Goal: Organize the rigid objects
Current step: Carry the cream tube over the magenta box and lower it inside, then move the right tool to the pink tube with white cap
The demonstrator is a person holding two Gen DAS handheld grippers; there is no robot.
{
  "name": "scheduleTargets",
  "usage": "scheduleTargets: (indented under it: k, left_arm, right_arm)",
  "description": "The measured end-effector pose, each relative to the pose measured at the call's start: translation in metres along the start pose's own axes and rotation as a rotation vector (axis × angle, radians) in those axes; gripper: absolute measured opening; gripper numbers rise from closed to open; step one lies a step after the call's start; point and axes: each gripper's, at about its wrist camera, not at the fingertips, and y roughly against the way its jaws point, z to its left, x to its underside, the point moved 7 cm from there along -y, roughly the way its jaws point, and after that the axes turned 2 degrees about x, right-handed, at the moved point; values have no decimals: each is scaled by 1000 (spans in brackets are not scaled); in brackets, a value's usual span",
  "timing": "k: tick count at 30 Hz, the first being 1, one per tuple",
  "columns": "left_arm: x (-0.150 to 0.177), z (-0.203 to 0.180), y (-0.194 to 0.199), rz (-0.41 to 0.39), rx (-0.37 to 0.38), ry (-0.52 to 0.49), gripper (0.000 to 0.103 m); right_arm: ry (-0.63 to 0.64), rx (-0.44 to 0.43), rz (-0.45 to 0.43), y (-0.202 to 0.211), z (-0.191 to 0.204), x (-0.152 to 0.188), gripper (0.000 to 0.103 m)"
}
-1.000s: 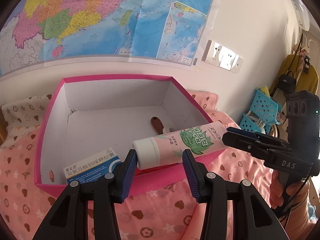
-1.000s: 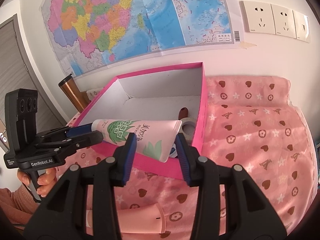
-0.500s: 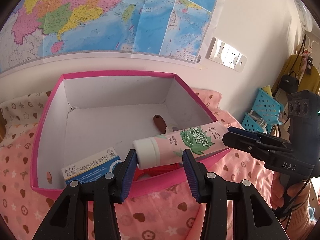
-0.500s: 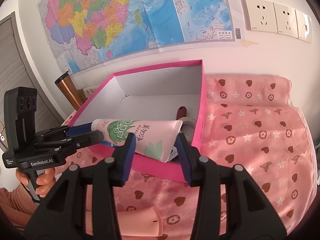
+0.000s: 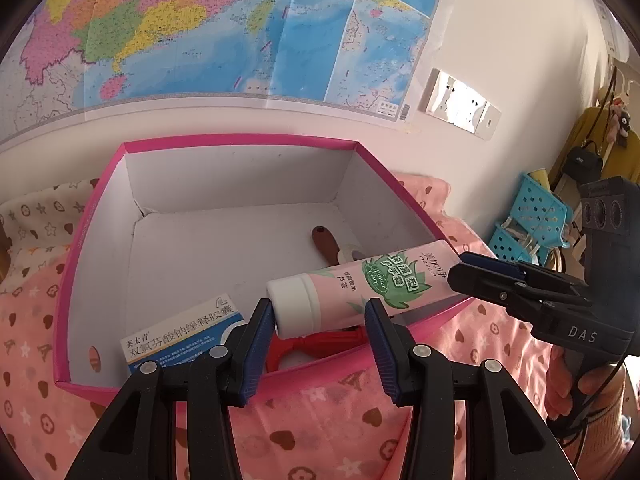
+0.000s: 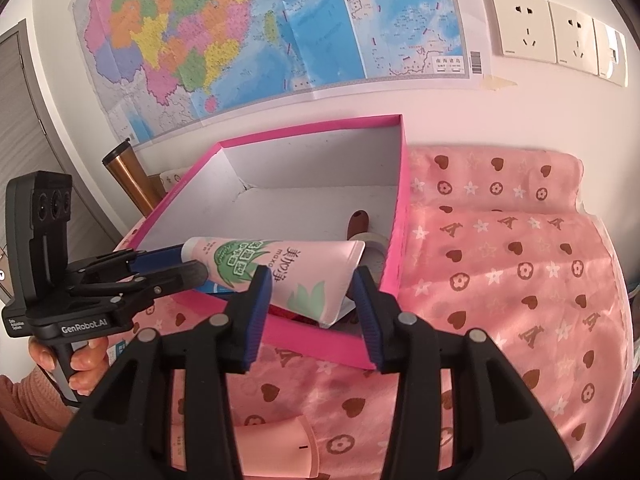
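Tube [image 5: 360,288] of hand cream, pink with a green leaf print and a white cap, hangs level over the near right corner of the pink box [image 5: 240,140], held at both ends. In the left wrist view we see our left gripper [image 5: 320,332] at the bottom centre of the frame, its blue pads on either side of the white cap end; the left pad touches the cap, but we cannot tell whether the right pad presses on it. Our right gripper [image 5: 480,276] reaches in from the right edge of that frame and is clamped on the flat crimped end of the tube. In the right wrist view the same tube [image 6: 288,276] lies across the middle of the frame, its flat end between the right gripper's [image 6: 310,308] blue pads at lower centre, and the left gripper [image 6: 176,268] comes in from the left edge, gripped by a hand [image 6: 80,364] in a pink sleeve.

Inside the box, a white and blue medicine carton [image 5: 184,332] leans in the lower left corner, something red [image 5: 316,340] lies under the tube, and a brown handle [image 5: 324,244] rests near the right wall. The box sits on a pink cloth [image 6: 500,280] printed with hearts and flowers. A map [image 6: 260,32] fills the top of both frames, with wall sockets [image 6: 560,40] at upper right.
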Motion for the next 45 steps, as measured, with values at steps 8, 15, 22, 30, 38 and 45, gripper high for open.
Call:
scheduleTargets:
  k: [8,15,22,30,38,45]
  left_arm:
    - [-3,3,-7,7,-11,-3,46]
    - [-4,4,-15,25,-20,-11,46]
    - [-1,3,-6,-1,-32,-23,46]
    - [8,-5,29,-58,-5,-59,48]
    - [31,-3,65,-79,23,-67,48]
    - [76,-11,64,1,83,-8,48]
  right_arm:
    - [0,13,5,-4,1,0,46]
    - [-24,13,-5,-4,-3,0,46]
    - [-42,8,-25,2,-3,3,46]
    - [-56,-2,-52,19,-4,10,46]
    - [-42,-62,-64,39,8,26,49]
    - [-50,-82,33,27,10,67,52]
